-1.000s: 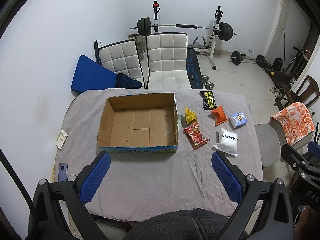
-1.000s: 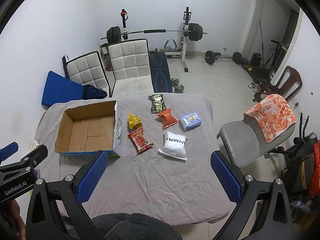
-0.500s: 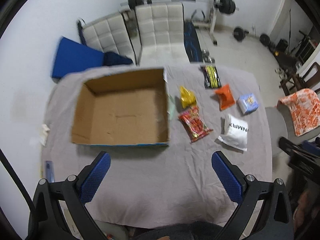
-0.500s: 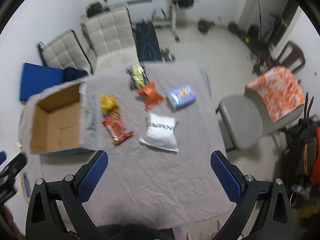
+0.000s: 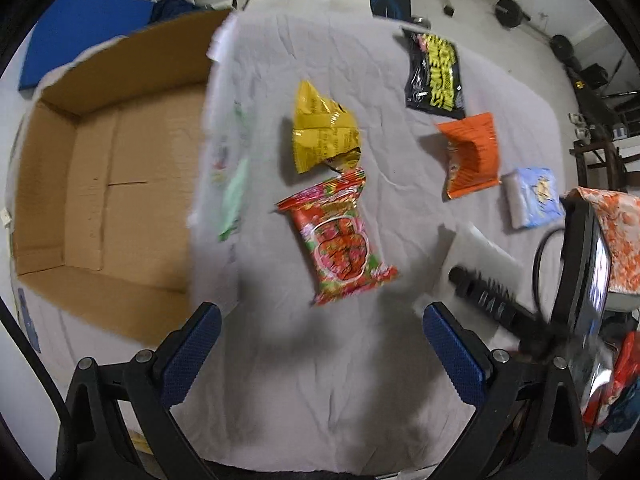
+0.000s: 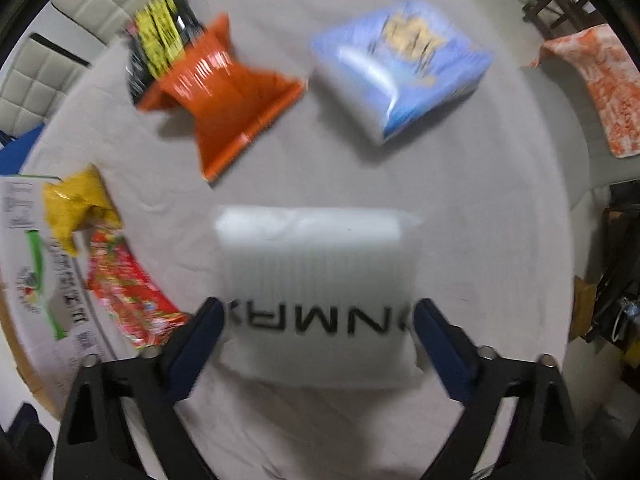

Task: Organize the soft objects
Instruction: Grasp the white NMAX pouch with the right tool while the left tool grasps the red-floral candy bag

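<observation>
Snack packets lie on a grey cloth-covered table (image 5: 320, 380). My right gripper (image 6: 318, 332) points down over a white packet (image 6: 320, 280); its jaws are closing with the packet between the blue pads, which stand at its side edges. The left gripper (image 5: 320, 356) hangs open over bare cloth, just below a red packet (image 5: 340, 240). A yellow packet (image 5: 320, 132) lies above the red one. An orange packet (image 6: 224, 92), a light-blue packet (image 6: 400, 64) and a black packet (image 5: 434, 72) lie further back. The open cardboard box (image 5: 120, 184) stands at the left, nothing in it.
A grey chair with an orange-patterned cloth (image 6: 600, 80) stands off the table's right edge. White padded chairs (image 6: 60, 60) and a blue mat (image 5: 80, 36) are behind the table. Weights (image 5: 508, 10) lie on the floor at the back right.
Both grippers have dropped from high above the table to just over it, tipping downward. The right one came down around the white packet and its jaws narrowed.
</observation>
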`<control>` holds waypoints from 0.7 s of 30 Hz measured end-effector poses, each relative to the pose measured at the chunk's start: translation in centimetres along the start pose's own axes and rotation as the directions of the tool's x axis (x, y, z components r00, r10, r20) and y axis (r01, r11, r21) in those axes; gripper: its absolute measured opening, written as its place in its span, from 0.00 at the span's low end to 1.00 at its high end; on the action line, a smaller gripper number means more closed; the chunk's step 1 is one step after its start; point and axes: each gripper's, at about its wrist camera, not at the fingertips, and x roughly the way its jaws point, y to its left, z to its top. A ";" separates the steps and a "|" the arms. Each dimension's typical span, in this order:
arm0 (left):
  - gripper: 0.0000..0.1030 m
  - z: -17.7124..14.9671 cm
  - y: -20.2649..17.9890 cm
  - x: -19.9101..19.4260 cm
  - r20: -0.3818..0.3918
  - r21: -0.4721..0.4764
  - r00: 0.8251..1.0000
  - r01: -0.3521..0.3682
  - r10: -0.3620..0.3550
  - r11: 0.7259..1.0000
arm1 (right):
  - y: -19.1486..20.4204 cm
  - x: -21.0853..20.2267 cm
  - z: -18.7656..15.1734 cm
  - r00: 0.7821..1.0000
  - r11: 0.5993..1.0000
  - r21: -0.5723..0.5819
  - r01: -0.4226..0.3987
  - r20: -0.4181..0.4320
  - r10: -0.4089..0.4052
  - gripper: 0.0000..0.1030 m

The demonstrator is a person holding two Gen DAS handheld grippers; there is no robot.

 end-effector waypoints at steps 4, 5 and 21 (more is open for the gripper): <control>1.00 2.4 -1.2 2.9 -0.042 -0.015 0.999 -0.003 0.003 1.000 | -0.4 1.2 0.1 1.000 0.996 -0.078 0.030 -0.007 -0.030 0.77; 1.00 2.8 -1.6 3.4 -0.050 -0.013 0.999 0.000 0.000 1.000 | -0.8 1.1 0.2 0.999 0.995 -0.088 0.053 -0.006 -0.053 0.77; 0.76 4.1 -0.5 13.4 -0.191 -0.100 0.981 -0.058 0.038 0.993 | -8.4 2.7 1.4 0.993 0.989 -0.103 0.105 -0.042 -0.110 0.77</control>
